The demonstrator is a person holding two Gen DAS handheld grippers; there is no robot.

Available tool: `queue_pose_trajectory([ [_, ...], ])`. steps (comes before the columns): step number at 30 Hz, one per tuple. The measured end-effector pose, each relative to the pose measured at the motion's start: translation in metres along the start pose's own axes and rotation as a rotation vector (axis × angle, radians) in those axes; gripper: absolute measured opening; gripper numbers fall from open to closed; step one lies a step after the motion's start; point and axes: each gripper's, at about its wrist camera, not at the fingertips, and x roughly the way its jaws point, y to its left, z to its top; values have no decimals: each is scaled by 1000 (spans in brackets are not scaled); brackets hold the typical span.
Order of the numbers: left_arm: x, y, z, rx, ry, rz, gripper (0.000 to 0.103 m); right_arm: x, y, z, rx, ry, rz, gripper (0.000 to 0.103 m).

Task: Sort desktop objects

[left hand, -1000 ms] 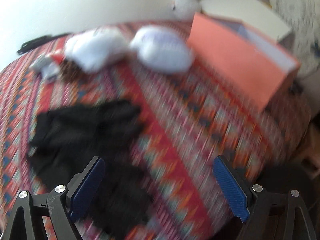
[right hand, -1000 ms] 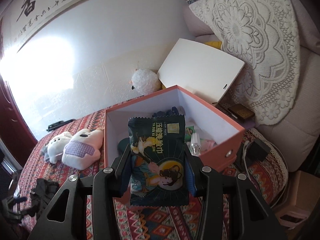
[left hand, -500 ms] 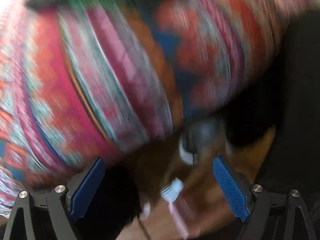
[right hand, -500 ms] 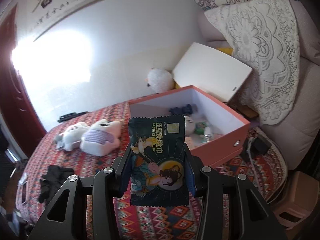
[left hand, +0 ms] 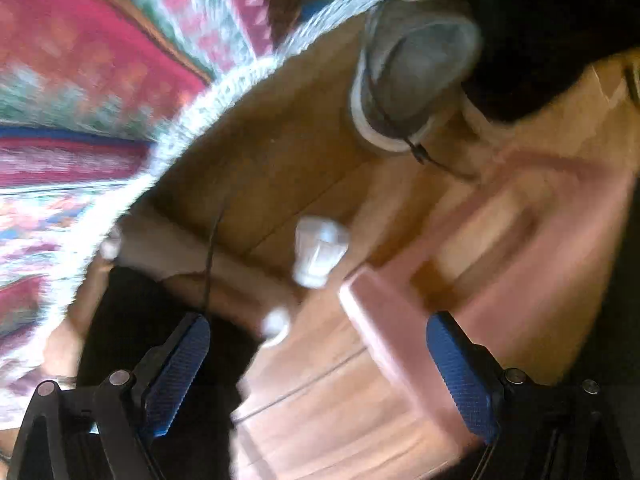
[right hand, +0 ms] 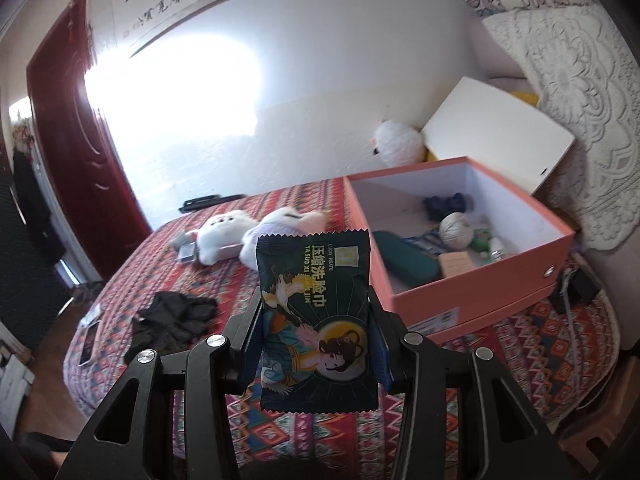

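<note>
My right gripper (right hand: 316, 336) is shut on a dark green packet (right hand: 316, 320) with a printed lady, held upright above the patterned bedspread (right hand: 520, 344). Behind it to the right stands an open salmon box (right hand: 480, 288) holding a yarn ball (right hand: 456, 230) and other small items. Two plush toys (right hand: 256, 232) and a black cloth (right hand: 172, 316) lie on the bedspread to the left. My left gripper (left hand: 318, 376) is open and empty, pointing down past the bedspread's white fringed edge (left hand: 192, 120) at the wooden floor (left hand: 280, 160). The left wrist view is blurred.
A grey shoe (left hand: 416, 80) and a pink stool (left hand: 500, 248) are on the floor below the left gripper. A white box lid (right hand: 496, 136) and a white fluffy toy (right hand: 400, 144) lean at the wall. A lace cushion (right hand: 568, 92) sits at the right. A dark red door (right hand: 72, 128) is at the left.
My right gripper has pulled back and up from the box, still holding the packet. My left gripper has swung off the bedspread and down toward the floor.
</note>
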Motion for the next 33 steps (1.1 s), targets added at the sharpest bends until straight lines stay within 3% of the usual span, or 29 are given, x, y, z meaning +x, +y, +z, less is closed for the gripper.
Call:
queue_pose_trajectory([
  [3,50,18,19,-116,42,-104,92,2,10,-4,18,0,28,47],
  [8,94,15,20,-88,102,-136,92,-6,27,-10,20,7,33,47],
  [18,180,9,23,-41,218,-209,90,-11,55,-1,-15,72,-47,48],
  [21,190,2,30,-64,214,-211,89,0,71,0,-37,104,-55,47],
  [22,192,1,30,-65,217,-197,77,4,77,0,-49,115,-59,47],
  [28,179,7,27,-107,194,-253,77,18,111,3,-124,134,-56,47],
  [33,124,25,34,-213,103,-347,77,25,121,3,-137,129,-49,47],
])
